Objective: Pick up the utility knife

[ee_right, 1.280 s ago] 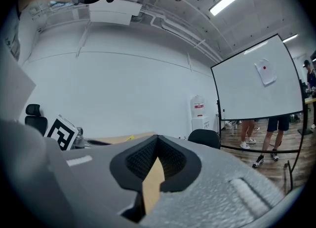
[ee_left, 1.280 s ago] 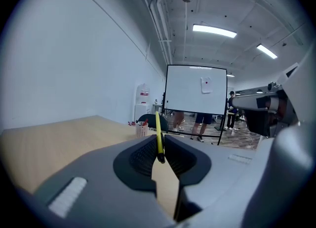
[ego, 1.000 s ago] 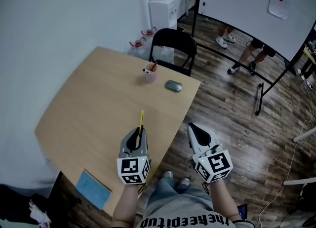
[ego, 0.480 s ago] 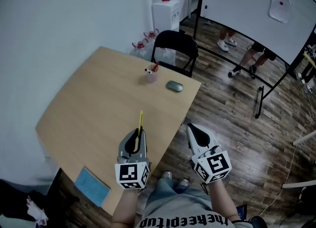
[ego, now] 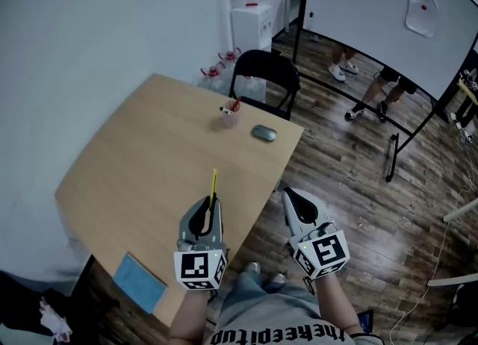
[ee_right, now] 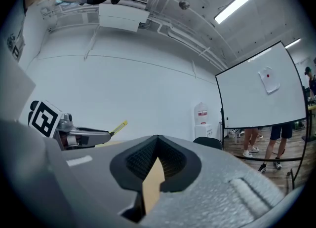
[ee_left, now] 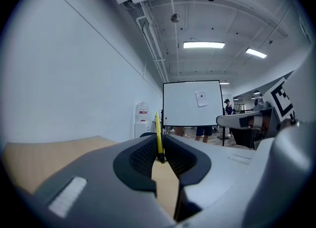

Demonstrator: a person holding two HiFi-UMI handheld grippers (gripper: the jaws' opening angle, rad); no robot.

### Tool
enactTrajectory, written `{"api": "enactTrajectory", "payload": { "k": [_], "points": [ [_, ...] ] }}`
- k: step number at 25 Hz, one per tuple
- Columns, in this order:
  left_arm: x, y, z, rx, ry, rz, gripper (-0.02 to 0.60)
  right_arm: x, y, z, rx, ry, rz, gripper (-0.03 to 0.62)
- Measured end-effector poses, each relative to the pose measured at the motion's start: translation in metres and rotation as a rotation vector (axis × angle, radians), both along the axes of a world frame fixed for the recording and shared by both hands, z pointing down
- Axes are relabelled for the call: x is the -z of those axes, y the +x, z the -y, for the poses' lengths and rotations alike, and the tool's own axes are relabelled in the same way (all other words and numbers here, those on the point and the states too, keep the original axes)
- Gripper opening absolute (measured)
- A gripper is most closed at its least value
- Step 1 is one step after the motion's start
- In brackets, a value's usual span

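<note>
The utility knife point(ego: 214, 184) is slim and yellow, and it sticks forward out of my left gripper point(ego: 212, 203), which is shut on its rear end just above the wooden table point(ego: 142, 157). In the left gripper view the knife point(ee_left: 158, 134) stands on edge, pinched between the black pads point(ee_left: 142, 157). My right gripper point(ego: 292, 196) hovers past the table's right edge over the floor, shut with nothing in it. From the right gripper view the knife point(ee_right: 119, 126) pokes out of the left gripper point(ee_right: 84, 135), and the right gripper point(ee_right: 157, 143) has its pads meeting at the tips.
A pink cup with pens point(ego: 228, 114) and a grey mouse point(ego: 264, 134) sit at the table's far end. A blue notebook point(ego: 138, 282) lies at the near left corner. Behind the table stands a black chair point(ego: 261, 75). A whiteboard on a stand point(ego: 373, 22) and people's legs are at the back right.
My left gripper has lifted slightly with the knife in it, its marker cube now a little nearer the camera. The right gripper has stayed where it was.
</note>
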State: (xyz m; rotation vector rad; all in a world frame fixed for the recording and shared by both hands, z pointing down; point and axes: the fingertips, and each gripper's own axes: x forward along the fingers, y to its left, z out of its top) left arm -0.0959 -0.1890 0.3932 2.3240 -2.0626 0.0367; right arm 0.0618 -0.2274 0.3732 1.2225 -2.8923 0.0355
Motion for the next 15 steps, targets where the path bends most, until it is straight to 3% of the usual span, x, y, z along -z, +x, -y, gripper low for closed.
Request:
{"api": "enactTrajectory", "payload": {
  "k": [15],
  "points": [
    [0.0063,0.0033,0.0006,-0.022,0.025,-0.006,0.071,0.0005,0.0009,0.0023,-0.015,-0.002,0.000,0.002]
  ]
}}
